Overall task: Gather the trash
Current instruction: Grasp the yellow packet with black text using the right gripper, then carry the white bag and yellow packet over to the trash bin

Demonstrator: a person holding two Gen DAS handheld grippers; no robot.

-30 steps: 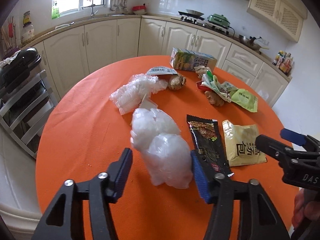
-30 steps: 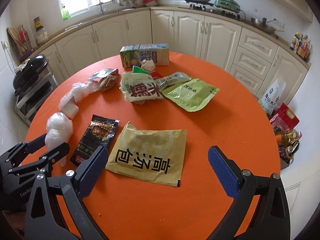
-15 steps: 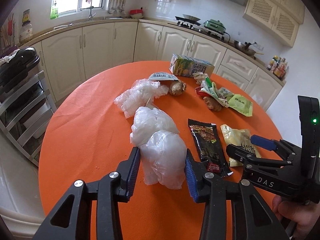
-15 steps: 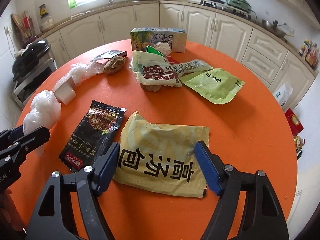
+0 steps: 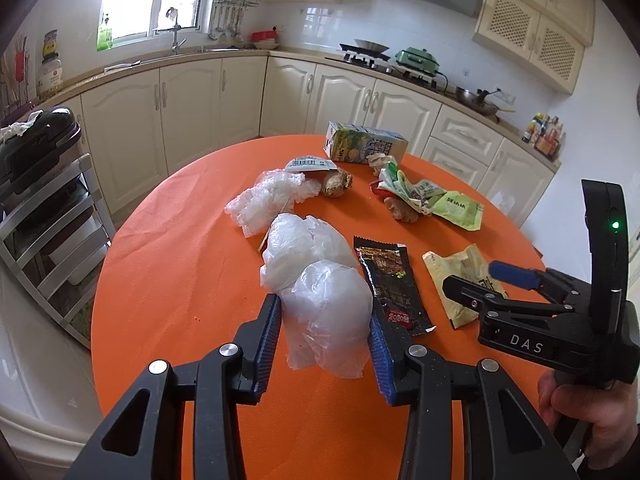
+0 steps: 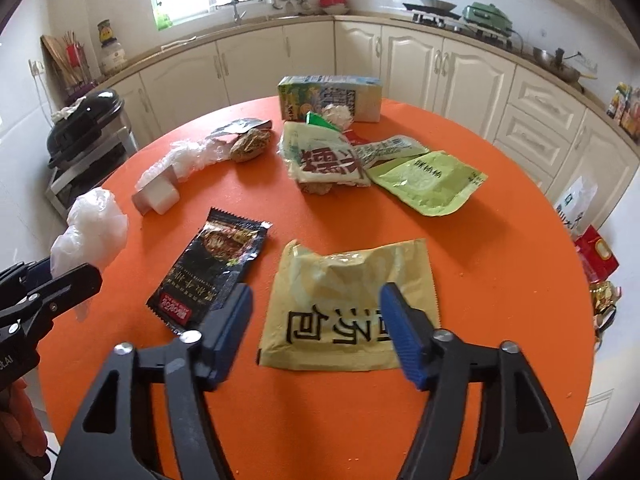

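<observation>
Two pickups underway: left gripper (image 5: 324,344) clamped on white plastic bag (image 5: 324,300) at counter's (image 5: 160,280) seven o'clock; right gripper (image 6: 316,332) just reopened, straddling yellow packet (image 6: 352,300). Next: close right, lift both.

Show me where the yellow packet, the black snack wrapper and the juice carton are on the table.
yellow packet (image 6: 348,304): right wrist view, on its crinkled middle.
black snack wrapper (image 6: 212,264): right wrist view, on the middle of its printed face.
juice carton (image 5: 366,147): left wrist view, on its long side.
</observation>
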